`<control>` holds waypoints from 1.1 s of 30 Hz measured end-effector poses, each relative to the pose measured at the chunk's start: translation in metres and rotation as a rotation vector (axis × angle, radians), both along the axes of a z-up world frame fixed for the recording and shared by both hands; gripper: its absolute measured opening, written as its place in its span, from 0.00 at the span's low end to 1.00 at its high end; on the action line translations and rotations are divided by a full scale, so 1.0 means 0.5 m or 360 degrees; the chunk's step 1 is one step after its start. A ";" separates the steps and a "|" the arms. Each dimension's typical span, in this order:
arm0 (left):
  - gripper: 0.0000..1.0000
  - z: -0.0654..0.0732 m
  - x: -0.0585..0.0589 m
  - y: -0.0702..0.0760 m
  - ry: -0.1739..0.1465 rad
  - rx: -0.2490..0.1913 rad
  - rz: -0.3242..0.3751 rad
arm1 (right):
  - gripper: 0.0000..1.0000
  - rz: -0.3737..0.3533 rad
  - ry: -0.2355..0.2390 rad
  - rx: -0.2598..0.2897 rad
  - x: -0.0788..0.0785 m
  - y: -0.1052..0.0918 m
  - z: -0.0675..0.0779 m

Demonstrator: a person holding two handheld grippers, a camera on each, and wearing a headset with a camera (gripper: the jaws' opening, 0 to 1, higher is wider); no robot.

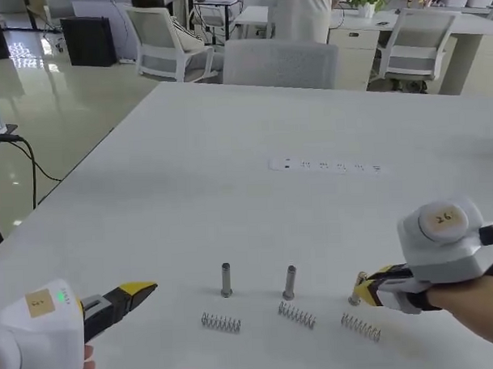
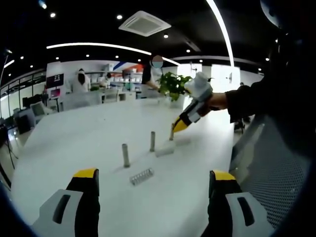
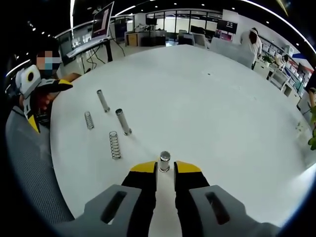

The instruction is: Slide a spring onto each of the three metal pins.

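My right gripper (image 3: 166,167) has its jaws drawn narrow around the end pin (image 3: 164,160), right of the middle pin (image 1: 290,282); I cannot tell whether they clamp it. My left gripper (image 2: 154,174) gapes wide and empty, left of that middle pin. Springs (image 1: 296,315) lie just in front of it.

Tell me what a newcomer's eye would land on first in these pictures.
Three metal pins stand upright in a row on the white table, each with a spring lying loose in front of it. The right claw straddles the rightmost pin, jaws close on either side, while the left claw hangs wide open at the near left.
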State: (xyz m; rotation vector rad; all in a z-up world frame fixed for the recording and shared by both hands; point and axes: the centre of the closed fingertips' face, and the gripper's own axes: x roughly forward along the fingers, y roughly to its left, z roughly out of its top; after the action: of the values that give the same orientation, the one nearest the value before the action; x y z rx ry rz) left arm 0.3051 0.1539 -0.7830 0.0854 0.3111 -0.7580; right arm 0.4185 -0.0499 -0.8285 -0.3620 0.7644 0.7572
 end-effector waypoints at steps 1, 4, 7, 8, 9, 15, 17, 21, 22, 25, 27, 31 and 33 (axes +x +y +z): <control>0.88 0.000 0.000 0.000 0.0000 0.0000 -0.0001 | 0.12 0.0000 -0.0002 0.0000 0.000 -0.002 0.001; 0.88 0.001 0.001 -0.001 -0.0002 0.0004 -0.0003 | 0.13 0.0001 -0.0007 -0.0002 -0.001 -0.006 0.001; 0.88 0.002 0.001 -0.002 -0.0003 0.0003 -0.0003 | 0.14 0.0003 -0.0004 -0.0004 -0.006 -0.010 0.000; 0.88 0.001 0.001 -0.002 -0.0003 0.0003 -0.0004 | 0.14 0.0007 -0.0006 -0.0004 -0.009 -0.011 0.001; 0.88 0.001 0.001 -0.003 -0.0003 0.0003 -0.0005 | 0.14 0.0007 -0.0003 -0.0003 -0.011 -0.012 0.000; 0.87 0.000 -0.001 -0.005 -0.0001 0.0005 -0.0008 | 0.15 0.0031 -0.0003 -0.0005 -0.029 -0.013 0.002; 0.87 0.000 -0.001 -0.005 -0.0001 0.0005 -0.0008 | 0.15 0.0038 -0.0002 0.0001 -0.035 -0.013 0.004; 0.87 0.000 -0.002 -0.005 0.0000 0.0006 -0.0009 | 0.16 0.0057 0.0000 0.0010 -0.049 -0.011 0.008; 0.86 -0.001 -0.002 -0.005 0.0002 0.0007 -0.0010 | 0.16 0.0061 0.0000 0.0012 -0.052 -0.010 0.008; 0.86 -0.001 -0.003 -0.007 0.0002 0.0007 -0.0016 | 0.17 0.0073 0.0014 0.0018 -0.062 -0.009 0.006; 0.86 -0.002 -0.003 -0.009 0.0003 0.0010 -0.0021 | 0.17 0.0088 0.0027 0.0017 -0.069 -0.008 0.002; 0.86 0.000 -0.003 -0.012 0.0001 0.0012 -0.0028 | 0.18 0.0107 0.0052 0.0006 -0.078 -0.009 -0.007; 0.86 0.000 -0.002 -0.013 0.0001 0.0012 -0.0029 | 0.18 0.0118 0.0064 0.0003 -0.083 -0.008 -0.009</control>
State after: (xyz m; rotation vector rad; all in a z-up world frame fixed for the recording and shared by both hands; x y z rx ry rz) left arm 0.3040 0.1475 -0.7829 0.0952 0.3145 -0.7748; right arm 0.3771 -0.0539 -0.8330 -0.3760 0.7916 0.8370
